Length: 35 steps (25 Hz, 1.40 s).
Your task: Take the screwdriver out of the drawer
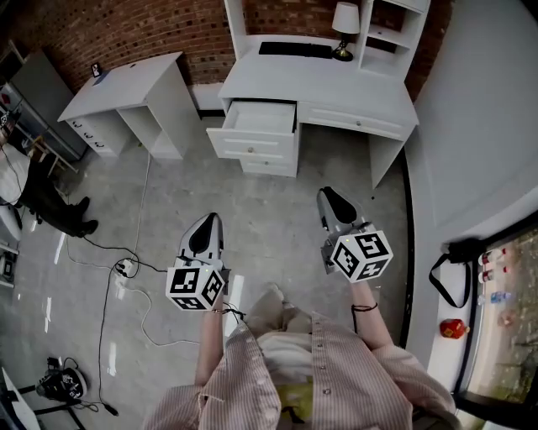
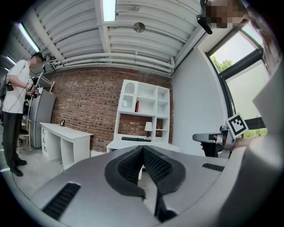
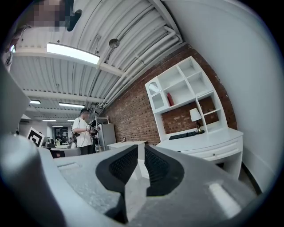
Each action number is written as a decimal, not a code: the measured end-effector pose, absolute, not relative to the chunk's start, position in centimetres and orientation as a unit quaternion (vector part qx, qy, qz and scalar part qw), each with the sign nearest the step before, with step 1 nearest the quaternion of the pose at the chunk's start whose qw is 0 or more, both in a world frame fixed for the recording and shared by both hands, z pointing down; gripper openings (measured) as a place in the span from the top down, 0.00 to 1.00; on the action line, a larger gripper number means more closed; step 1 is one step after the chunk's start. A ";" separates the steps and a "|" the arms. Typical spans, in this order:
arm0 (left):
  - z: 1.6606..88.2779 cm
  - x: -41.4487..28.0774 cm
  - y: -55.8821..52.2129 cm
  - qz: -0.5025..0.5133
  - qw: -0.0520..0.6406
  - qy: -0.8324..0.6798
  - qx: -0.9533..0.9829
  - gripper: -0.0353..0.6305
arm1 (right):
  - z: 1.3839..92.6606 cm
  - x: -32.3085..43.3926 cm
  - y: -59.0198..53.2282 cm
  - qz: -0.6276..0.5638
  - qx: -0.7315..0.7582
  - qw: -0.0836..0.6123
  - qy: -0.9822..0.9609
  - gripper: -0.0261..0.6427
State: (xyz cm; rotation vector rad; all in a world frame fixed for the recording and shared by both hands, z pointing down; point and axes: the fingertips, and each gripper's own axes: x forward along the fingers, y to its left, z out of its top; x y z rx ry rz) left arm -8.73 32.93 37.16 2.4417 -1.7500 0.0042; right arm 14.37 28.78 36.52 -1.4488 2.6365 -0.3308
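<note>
An open white drawer (image 1: 255, 128) sticks out of the left side of the white desk (image 1: 336, 88), well ahead of me across bare floor. No screwdriver shows in it from here. My left gripper (image 1: 208, 223) is held level at waist height and points toward the desk; its jaws (image 2: 143, 150) meet at the tips, shut on nothing. Beside it, my right gripper (image 1: 329, 198) also points at the desk. In the right gripper view a narrow gap (image 3: 141, 148) shows between its jaws, with nothing in it.
A second white desk (image 1: 126, 88) stands at the left. Cables and a power strip (image 1: 126, 269) lie on the floor by my left side. A person (image 1: 50, 201) stands at the far left. A lamp (image 1: 345, 21) and keyboard (image 1: 294, 49) are on the desk. A wall (image 1: 479, 126) runs along the right.
</note>
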 end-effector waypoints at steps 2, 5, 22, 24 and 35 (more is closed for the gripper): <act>37.5 -8.8 32.5 0.002 0.072 -0.582 0.810 0.95 | 36.8 14.2 28.3 -0.111 -0.475 0.055 0.871 0.91; 38.1 -8.8 31.5 0.004 0.078 -0.583 0.809 0.95 | 37.3 14.2 27.1 -0.118 -0.473 0.053 0.872 0.89; 39.7 -12.1 17.5 0.001 0.103 -0.582 0.807 0.95 | 39.6 11.2 13.1 -0.148 -0.485 0.039 0.861 0.81; 39.7 -12.5 15.5 0.002 0.105 -0.579 0.808 0.95 | 39.7 10.9 11.3 -0.150 -0.489 0.037 0.858 0.80; 39.6 -14.5 5.7 0.003 0.108 -0.562 0.820 0.95 | 40.2 8.9 2.8 -0.159 -0.504 0.029 0.849 0.76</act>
